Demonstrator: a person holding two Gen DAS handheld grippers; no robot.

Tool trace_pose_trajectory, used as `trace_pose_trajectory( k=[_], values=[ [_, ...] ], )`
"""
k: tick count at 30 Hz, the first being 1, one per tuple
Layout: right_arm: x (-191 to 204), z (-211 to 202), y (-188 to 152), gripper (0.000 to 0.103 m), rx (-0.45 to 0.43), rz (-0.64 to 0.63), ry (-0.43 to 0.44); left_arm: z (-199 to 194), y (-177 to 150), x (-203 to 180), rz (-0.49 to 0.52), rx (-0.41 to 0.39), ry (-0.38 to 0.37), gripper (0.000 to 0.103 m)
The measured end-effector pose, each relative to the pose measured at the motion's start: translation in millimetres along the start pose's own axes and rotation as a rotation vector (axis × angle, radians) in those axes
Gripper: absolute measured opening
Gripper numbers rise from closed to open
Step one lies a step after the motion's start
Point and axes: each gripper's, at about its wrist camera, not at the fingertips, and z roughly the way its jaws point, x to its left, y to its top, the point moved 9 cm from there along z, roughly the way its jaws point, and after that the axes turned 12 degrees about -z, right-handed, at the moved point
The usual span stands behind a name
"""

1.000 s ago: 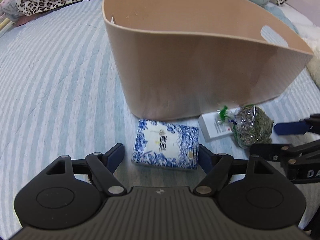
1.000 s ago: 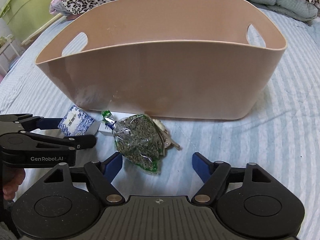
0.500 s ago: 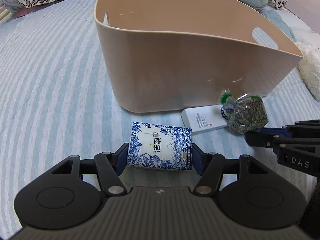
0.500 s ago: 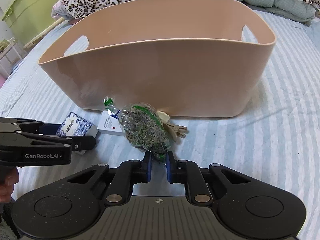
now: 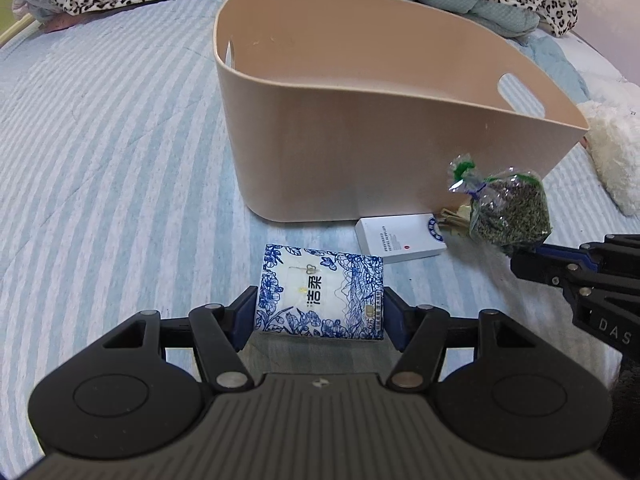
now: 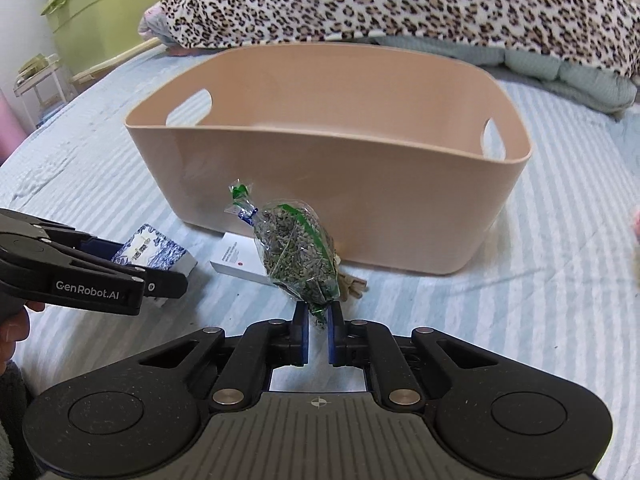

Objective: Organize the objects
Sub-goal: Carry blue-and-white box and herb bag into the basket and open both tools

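Note:
My left gripper (image 5: 319, 314) is shut on a blue-and-white tissue pack (image 5: 320, 291) and holds it above the striped bed. My right gripper (image 6: 318, 322) is shut on the bottom edge of a clear bag of dried herbs (image 6: 294, 254), lifted off the bed; the bag also shows in the left wrist view (image 5: 506, 210). A beige plastic basket (image 5: 360, 168) with handle cutouts stands just beyond both, and it appears empty (image 6: 340, 200). A white flat box (image 5: 400, 238) and small beige clips (image 6: 352, 284) lie on the bed at the basket's front wall.
The striped blue bedsheet (image 5: 100, 160) spreads to the left and right. A leopard-print blanket (image 6: 400, 4) and a pale green quilt (image 6: 560, 72) lie behind the basket. A fluffy white item (image 5: 612, 152) is at the right. A green bin (image 6: 112, 8) stands off the bed.
Both grippers closed on their objects and lifted them: the left on the tissue pack, the right on the herb bag. Both have risen, and the basket sits lower in view.

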Motion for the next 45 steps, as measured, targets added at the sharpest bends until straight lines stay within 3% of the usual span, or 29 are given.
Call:
trace_pose_trajectory(
  k=[14,23,27,32,38,43,45],
  values=[
    [-31.4,-60.5,46.8,0.007,-0.184,0.010,-0.057,-65.3,43.4,-43.5,0.060,-0.173,-0.075,0.065],
    [-74.2,-53.6,83.7,0.007,-0.230,0.056,-0.115,-73.9,95.3,-74.3,0.089,-0.270,-0.053,0.065],
    [-89.4,-37.6,92.5,0.007,-0.218,0.092,-0.107,-51.0,111.8,-82.7,0.083,-0.263,-0.021,0.065],
    [-102.4,-9.3,92.2,0.008,-0.164,0.114,-0.113,-12.0,122.6,-84.3,0.030,-0.190,0.006,0.065],
    [-101.9,20.1,86.4,0.008,-0.083,0.061,-0.118,27.7,123.2,-75.9,0.007,-0.117,0.056,0.065],
    [-104.1,28.7,80.2,0.009,-0.048,0.076,-0.117,33.6,116.5,-71.6,0.002,-0.089,0.063,0.066],
    [-104.3,25.9,80.1,0.017,-0.051,0.083,-0.117,27.1,116.2,-72.4,0.017,-0.104,0.073,0.067]
  ],
)
